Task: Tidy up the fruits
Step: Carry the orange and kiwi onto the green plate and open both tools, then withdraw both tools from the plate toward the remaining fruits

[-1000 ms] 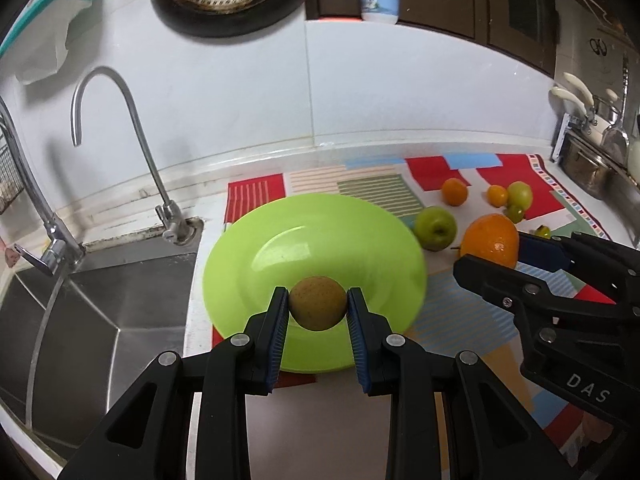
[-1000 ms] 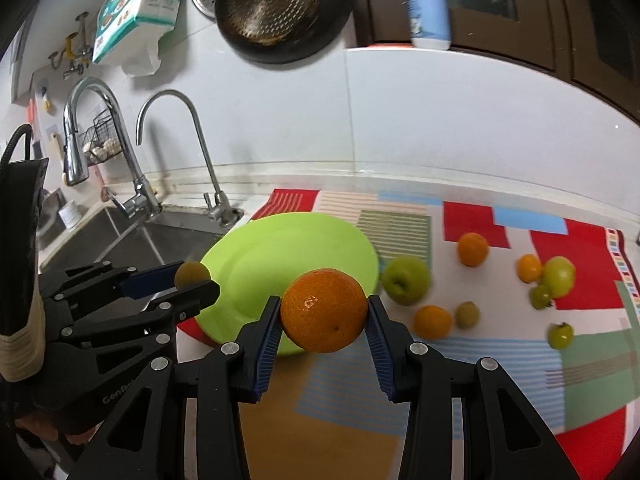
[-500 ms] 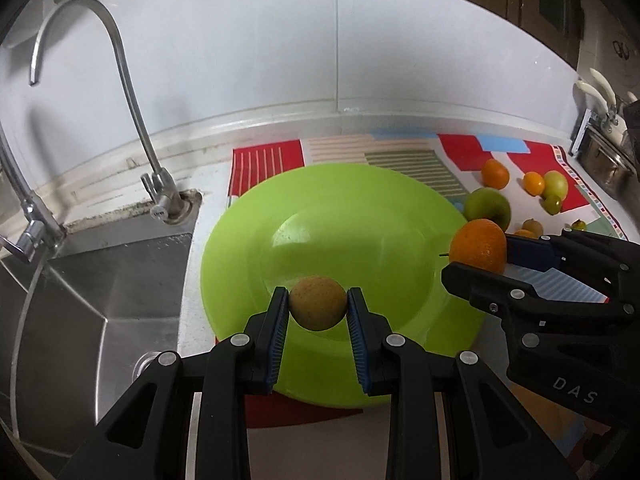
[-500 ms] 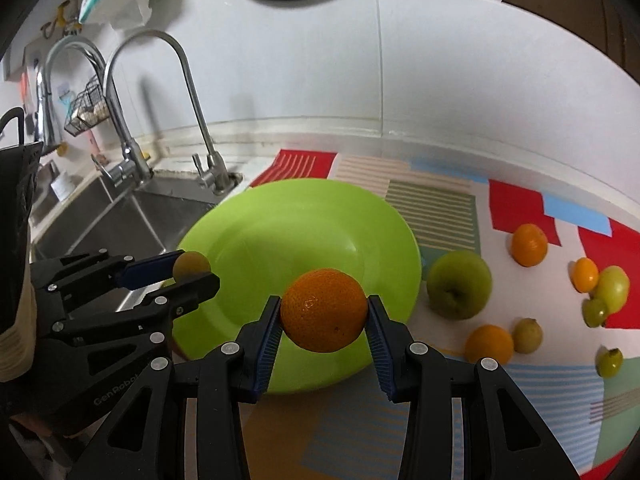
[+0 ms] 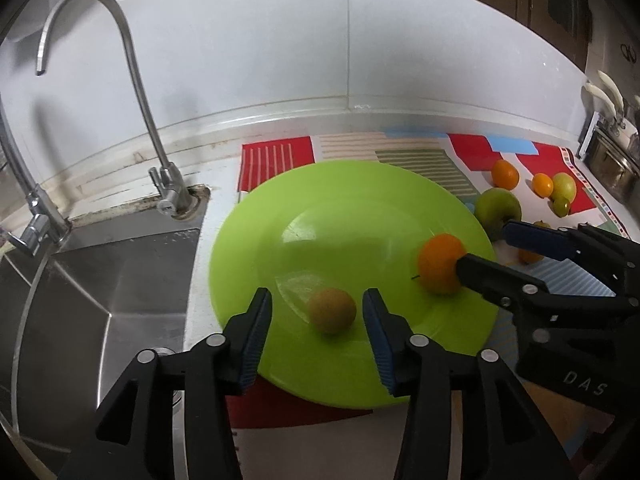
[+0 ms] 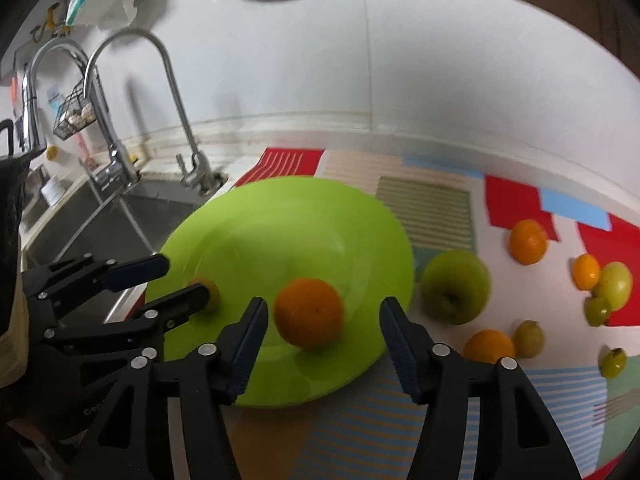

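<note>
A lime-green plate (image 5: 360, 208) (image 6: 248, 232) lies on the patterned mat beside the sink. A small brown fruit (image 5: 332, 311) (image 6: 211, 292) rests on the plate's near part, between the pads of my left gripper (image 5: 318, 332) (image 6: 182, 280), whose jaws are opening and no longer touch it. An orange (image 6: 309, 313) (image 5: 439, 263) sits on the plate's right side between the pads of my right gripper (image 6: 322, 334) (image 5: 484, 246), also opening with gaps on both sides. Both fruits look blurred.
On the mat right of the plate lie a green apple (image 6: 456, 286), several small oranges (image 6: 527, 241) and several small yellow-green fruits (image 6: 612, 283). A steel sink (image 5: 88, 288) with two taps (image 5: 168, 200) lies left. A white wall rises behind.
Both grippers came down over the plate, then their jaws spread. The brown fruit and the orange left the pads and now lie on the plate.
</note>
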Tool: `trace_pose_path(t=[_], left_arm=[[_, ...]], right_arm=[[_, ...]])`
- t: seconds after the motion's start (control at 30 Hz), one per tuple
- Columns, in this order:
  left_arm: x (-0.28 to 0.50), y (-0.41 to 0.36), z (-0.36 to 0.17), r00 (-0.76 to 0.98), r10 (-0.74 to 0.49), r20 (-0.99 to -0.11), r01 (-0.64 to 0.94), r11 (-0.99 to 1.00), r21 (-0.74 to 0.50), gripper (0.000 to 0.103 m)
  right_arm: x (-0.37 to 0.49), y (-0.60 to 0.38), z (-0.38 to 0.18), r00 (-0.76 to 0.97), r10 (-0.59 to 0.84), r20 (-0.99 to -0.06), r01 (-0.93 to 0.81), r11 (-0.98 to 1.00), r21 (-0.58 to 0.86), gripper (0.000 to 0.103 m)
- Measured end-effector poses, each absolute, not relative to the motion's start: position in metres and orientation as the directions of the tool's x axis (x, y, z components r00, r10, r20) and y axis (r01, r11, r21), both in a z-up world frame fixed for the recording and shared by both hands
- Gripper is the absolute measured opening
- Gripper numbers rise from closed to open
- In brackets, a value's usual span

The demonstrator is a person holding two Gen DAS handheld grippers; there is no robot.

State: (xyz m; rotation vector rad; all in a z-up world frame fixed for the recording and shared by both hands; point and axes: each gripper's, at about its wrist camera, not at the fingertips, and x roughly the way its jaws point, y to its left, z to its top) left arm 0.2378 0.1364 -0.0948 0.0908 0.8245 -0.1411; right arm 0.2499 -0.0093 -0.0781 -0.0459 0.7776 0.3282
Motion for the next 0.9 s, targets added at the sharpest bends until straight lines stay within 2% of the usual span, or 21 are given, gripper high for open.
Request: trace_pose_path(t=[0.17,0.43,0.9], left_arm=[[0.224,0.136,-0.081,0.7,-0.087,-0.709,0.159,0.987,0.036,0.055],[0.198,0.128,-0.056,0.741,-0.112,-0.662,0.177,0.984,0.033,0.067],[0.155,0.102,-0.021,0.794,-0.153,-0.589,0.2,0.98,0.015,0.083]], right_arm=[[0.235,-0.019,-0.067,0.691,0.242,-0.681,-0.266,0.961,0.071,0.059],[0.202,-0.037,-0.048,0.743,0.18,-0.645,-0.185,0.981,0.062,0.069],[0.14,-0.073,-0.018,0.813,0.062,-0.579,-0.042,0.998,0.048,0.076]])
